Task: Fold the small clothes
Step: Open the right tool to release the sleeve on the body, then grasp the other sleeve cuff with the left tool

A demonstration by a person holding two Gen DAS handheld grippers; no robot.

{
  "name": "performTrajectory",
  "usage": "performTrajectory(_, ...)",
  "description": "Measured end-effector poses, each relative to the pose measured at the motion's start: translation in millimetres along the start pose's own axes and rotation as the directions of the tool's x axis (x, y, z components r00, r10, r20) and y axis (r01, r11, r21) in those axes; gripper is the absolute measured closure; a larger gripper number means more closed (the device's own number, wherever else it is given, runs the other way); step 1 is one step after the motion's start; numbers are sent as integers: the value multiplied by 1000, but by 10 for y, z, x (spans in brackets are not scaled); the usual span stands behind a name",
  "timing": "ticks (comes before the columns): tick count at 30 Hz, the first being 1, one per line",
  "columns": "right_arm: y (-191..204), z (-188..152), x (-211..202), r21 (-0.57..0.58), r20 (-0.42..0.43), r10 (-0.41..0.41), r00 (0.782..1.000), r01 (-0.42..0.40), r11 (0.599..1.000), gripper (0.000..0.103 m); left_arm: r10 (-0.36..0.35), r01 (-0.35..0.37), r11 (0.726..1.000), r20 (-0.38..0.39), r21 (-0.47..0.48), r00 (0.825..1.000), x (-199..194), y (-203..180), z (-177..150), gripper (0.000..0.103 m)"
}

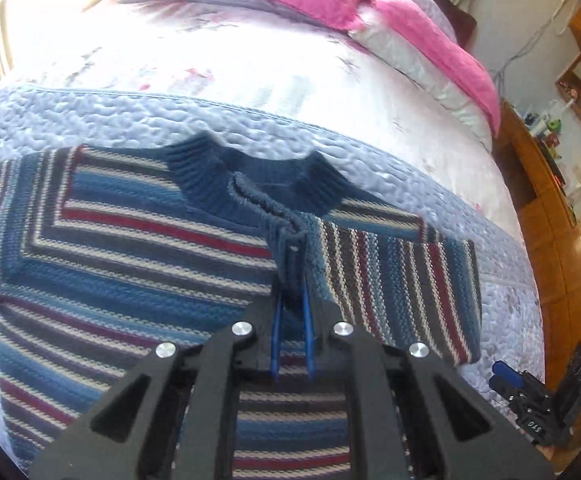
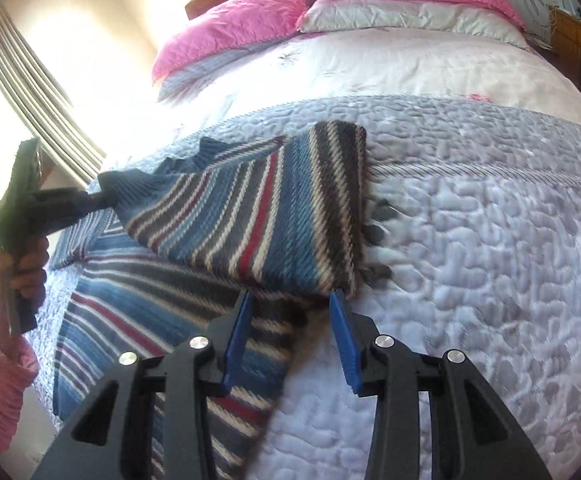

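left claw (image 1: 292,280) pinching striped sweater (image 1: 138,248) cuff, right claw (image 2: 290,332) spread, "das" on it.

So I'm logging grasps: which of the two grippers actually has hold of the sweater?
The left gripper: its blue fingers are pinched shut on a bunched fold of the striped sweater just below the collar. The right gripper is open, holding nothing.

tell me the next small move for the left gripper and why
Probably lay the cuff on the sweater's chest and open. The left gripper is shut on the cuff of a sleeve folded inward below the collar; the right gripper is open, holding nothing.
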State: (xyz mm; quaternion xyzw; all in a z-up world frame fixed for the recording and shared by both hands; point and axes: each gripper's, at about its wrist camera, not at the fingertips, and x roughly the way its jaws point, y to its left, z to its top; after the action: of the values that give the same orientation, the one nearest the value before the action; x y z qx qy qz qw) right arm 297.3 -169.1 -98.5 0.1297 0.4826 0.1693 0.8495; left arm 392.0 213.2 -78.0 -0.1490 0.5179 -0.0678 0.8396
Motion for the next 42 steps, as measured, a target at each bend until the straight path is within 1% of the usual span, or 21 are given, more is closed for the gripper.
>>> performTrajectory(2,136,160,184,-5,-15,15,1000,-15,1000,62,28,-28,1000,-3,-13,1000,60,212,64,96)
performTrajectory(6,244,290,624,17,-79,8,997,-6,1000,62,33,-37,998,-77,-46,996,356,510,39,93)
performTrajectory(8,199,234,840,38,-132,-52,990,57,998,64,67,-72,997,-118,-38,991,535,569,-36,88)
performTrajectory(9,170,196,918,46,-143,-55,988,62,997,64,84,-90,995,-135,-34,987,606,614,-69,85)
performTrajectory(10,148,147,947,45,-137,-54,989,61,997,64,90,-95,995,-142,-33,986,647,662,-96,80)
performTrajectory(11,148,124,960,39,-132,-57,990,63,997,64,84,-89,995,-137,-37,987,651,712,-119,74)
performTrajectory(13,171,122,925,30,-132,-63,989,67,997,64,78,-85,995,-126,-52,989,570,789,-139,71)
performTrajectory(15,228,145,822,30,-124,-63,990,67,997,62,84,-92,991,-84,-95,993,362,838,-136,73)
performTrajectory(16,277,161,753,20,-108,-53,993,55,998,59,60,-65,992,-45,-107,997,225,837,-127,73)
performTrajectory(17,331,173,690,7,-89,-44,995,45,999,59,39,-41,994,-18,-105,999,119,800,-108,68)
performTrajectory(20,441,184,631,1,-69,-34,997,34,999,58,8,-7,998,10,-54,1000,1,575,-64,59)
performTrajectory(22,461,175,749,2,-101,-62,993,62,998,58,-15,15,1000,-10,-7,1000,107,418,-59,56)
performTrajectory(24,408,124,894,21,-140,-88,986,92,996,58,17,-17,1000,-45,3,999,314,348,-85,56)
performTrajectory(27,348,63,995,40,-137,-78,987,84,996,57,58,-61,998,-124,-18,991,723,459,-143,57)
performTrajectory(29,354,54,998,43,-137,-82,987,89,995,57,48,-49,999,-123,-11,991,823,509,-178,58)
performTrajectory(33,481,102,900,35,-136,-117,984,123,992,54,22,-24,999,-106,-24,994,591,558,-186,58)
performTrajectory(34,550,113,826,34,-116,-106,988,111,993,49,20,-22,999,-95,-26,995,485,601,-195,55)
performTrajectory(36,718,112,706,0,-96,-99,990,99,995,45,8,-9,1000,-60,-22,998,229,757,-225,47)
performTrajectory(38,907,85,663,-56,-97,-146,985,141,988,44,23,-25,999,-29,-47,999,-30,1048,-279,44)
performTrajectory(39,989,68,664,-78,-98,-149,984,142,987,42,40,-41,997,-13,-69,999,-168,1245,-320,44)
performTrajectory(42,1191,8,768,-122,-144,-154,978,137,983,41,136,-133,979,10,-158,991,-552,1950,-416,44)
